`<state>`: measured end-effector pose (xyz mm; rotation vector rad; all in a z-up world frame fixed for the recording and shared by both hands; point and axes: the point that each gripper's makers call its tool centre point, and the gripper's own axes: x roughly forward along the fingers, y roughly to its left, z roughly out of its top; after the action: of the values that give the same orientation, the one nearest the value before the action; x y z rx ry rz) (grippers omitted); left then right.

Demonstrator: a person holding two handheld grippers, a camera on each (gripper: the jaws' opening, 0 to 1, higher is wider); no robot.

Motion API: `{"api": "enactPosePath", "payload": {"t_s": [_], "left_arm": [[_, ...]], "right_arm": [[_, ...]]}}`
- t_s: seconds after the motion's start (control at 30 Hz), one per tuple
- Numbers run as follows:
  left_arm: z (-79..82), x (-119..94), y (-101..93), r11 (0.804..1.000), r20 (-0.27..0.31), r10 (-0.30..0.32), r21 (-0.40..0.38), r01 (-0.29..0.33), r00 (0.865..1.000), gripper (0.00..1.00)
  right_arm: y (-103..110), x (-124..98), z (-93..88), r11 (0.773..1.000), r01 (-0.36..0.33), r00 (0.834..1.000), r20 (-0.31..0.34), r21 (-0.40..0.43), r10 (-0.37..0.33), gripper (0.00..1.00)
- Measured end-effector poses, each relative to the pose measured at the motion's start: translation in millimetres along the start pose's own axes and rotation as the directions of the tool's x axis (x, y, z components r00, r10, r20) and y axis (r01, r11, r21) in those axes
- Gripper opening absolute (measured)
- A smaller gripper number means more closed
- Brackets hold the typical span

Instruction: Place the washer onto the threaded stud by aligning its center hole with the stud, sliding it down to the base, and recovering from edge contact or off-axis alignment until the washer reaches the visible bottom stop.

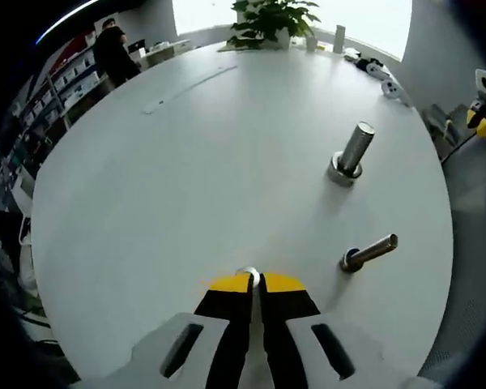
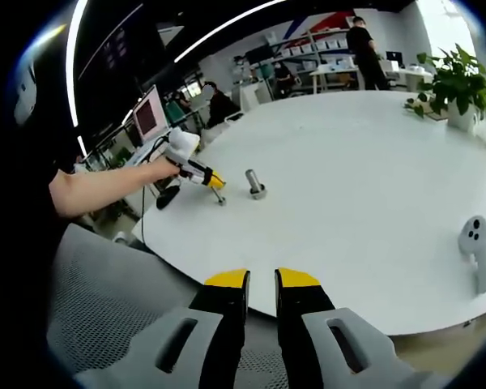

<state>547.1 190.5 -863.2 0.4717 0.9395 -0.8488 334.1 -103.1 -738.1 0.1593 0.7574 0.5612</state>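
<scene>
In the left gripper view my left gripper [image 1: 250, 280] is shut on a small metal washer [image 1: 248, 275], which is held on edge between the yellow tips just above the white table [image 1: 186, 178]. A slim threaded stud [image 1: 369, 252] on a dark base stands to the right of the tips. A thicker steel stud [image 1: 353, 151] rises farther off, with a ring at its foot. The right gripper view shows the left gripper [image 2: 217, 183] held in a person's hand, close above the slim stud [image 2: 220, 198] and beside the thick stud [image 2: 253, 183]. My right gripper [image 2: 262, 280] is open and holds nothing, near the table's edge.
A potted plant [image 1: 271, 20] and small white devices [image 1: 389, 85] sit at the table's far side. A white controller [image 2: 474, 243] lies near the right edge in the right gripper view. A grey mesh seat [image 2: 105, 308] is below. People and shelves [image 2: 360, 40] are behind.
</scene>
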Motion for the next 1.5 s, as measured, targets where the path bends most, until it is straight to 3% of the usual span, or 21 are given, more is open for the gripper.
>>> {"api": "enactPosePath", "payload": {"t_s": [0.07, 0.2, 0.4, 0.5, 0.63, 0.77, 0.97, 1.03, 1.17, 1.3, 1.5], "left_arm": [[-1.1, -0.1, -0.2, 0.998, -0.005, 0.011, 0.056, -0.011, 1.0, 0.0], [-3.4, -6.1, -2.2, 0.995, -0.004, 0.042, 0.086, -0.041, 0.999, 0.0], [5.7, -20.5, -7.0, 0.999, 0.068, 0.031, 0.02, -0.033, 0.997, 0.0], [9.1, -28.6, -8.5, 0.999, 0.086, 0.044, 0.027, -0.047, 0.995, 0.0], [19.5, -40.6, -18.1, 1.0, 0.135, 0.015, 0.003, -0.015, 0.991, 0.0], [6.6, -36.3, -16.5, 0.998, 0.082, 0.032, 0.047, -0.036, 0.996, 0.0], [-8.1, -33.5, -29.4, 0.999, 0.06, -0.013, 0.038, 0.01, 0.998, 0.0], [-11.8, -30.5, -40.6, 0.997, 0.046, -0.059, 0.056, 0.057, 0.997, 0.0], [-19.7, -22.7, -49.3, 0.992, 0.003, -0.076, 0.101, 0.075, 0.997, 0.0], [-17.6, -18.0, -52.0, 0.989, -0.004, -0.079, 0.123, 0.079, 0.997, 0.0], [-15.9, -10.7, -55.7, 0.99, -0.012, -0.106, 0.091, 0.107, 0.994, 0.05]], "right_arm": [[-0.2, -0.1, 0.4, 1.0, 0.0, 1.0, 0.002, 0.001, 0.0, 0.15], [-0.6, -0.5, 1.4, 1.0, 0.001, 1.0, 0.009, 0.005, -0.001, 0.15], [-0.5, -0.8, 2.0, 1.0, 0.0, 1.0, 0.016, 0.008, 0.0, 0.15], [-0.5, -0.9, 2.6, 1.0, 0.0, 1.0, 0.02, 0.008, 0.0, 0.15], [-0.5, -1.0, 2.6, 1.0, 0.0, 1.0, 0.021, 0.01, 0.0, 0.15], [-0.2, -1.0, 2.5, 1.0, 0.0, 1.0, 0.022, 0.01, 0.0, 0.15], [0.1, -0.6, 2.2, 1.0, 0.0, 1.0, 0.02, 0.011, 0.0, 0.15], [0.1, -0.4, 2.4, 1.0, 0.0, 1.0, 0.021, 0.011, 0.0, 0.15], [-0.4, -0.3, 1.7, 1.0, -0.002, 1.0, 0.018, 0.01, 0.002, 0.15], [-0.4, -0.1, 2.1, 1.0, 0.0, 1.0, 0.02, 0.011, 0.0, 0.15], [-0.5, 0.1, 2.4, 1.0, 0.002, 1.0, 0.021, 0.014, -0.002, 0.15]]}}
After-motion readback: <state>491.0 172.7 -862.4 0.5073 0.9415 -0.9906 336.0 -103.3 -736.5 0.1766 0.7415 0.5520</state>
